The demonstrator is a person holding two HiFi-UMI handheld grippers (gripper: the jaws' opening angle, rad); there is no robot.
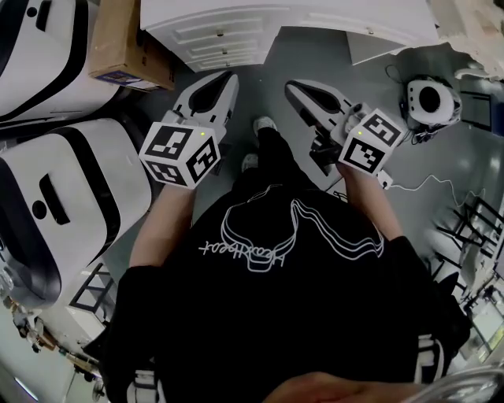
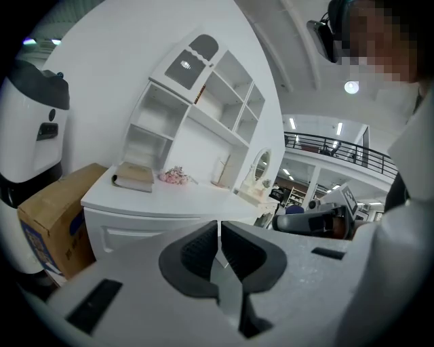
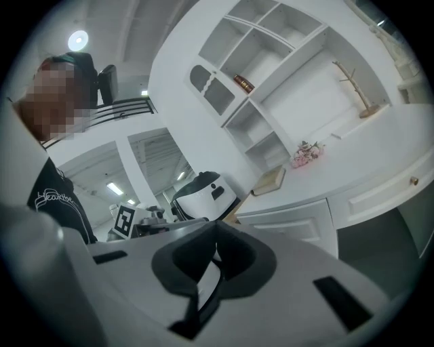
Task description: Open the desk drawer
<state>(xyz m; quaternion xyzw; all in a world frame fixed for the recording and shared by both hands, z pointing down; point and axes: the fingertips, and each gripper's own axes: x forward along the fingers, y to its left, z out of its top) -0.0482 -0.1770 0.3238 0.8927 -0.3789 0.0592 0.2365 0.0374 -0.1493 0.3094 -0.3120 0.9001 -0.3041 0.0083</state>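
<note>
A white desk (image 1: 236,20) stands ahead of me, its drawer fronts (image 1: 224,39) closed. In the left gripper view the wide drawer front (image 2: 135,234) lies just past my left gripper (image 2: 218,234), whose jaws are shut on nothing. My right gripper (image 3: 217,238) is also shut and empty, with a drawer front (image 3: 291,227) beyond it and a knobbed drawer (image 3: 414,181) farther right. In the head view the left gripper (image 1: 226,79) and right gripper (image 1: 293,85) both point at the desk, short of it and apart from it.
A book (image 2: 133,177), pink flowers (image 2: 175,176) and a shelf unit (image 2: 203,95) sit on the desk. A cardboard box (image 1: 126,47) stands left of the desk, with large white machines (image 1: 55,205) along the left. Another white device (image 1: 431,101) and cables lie on the floor at right.
</note>
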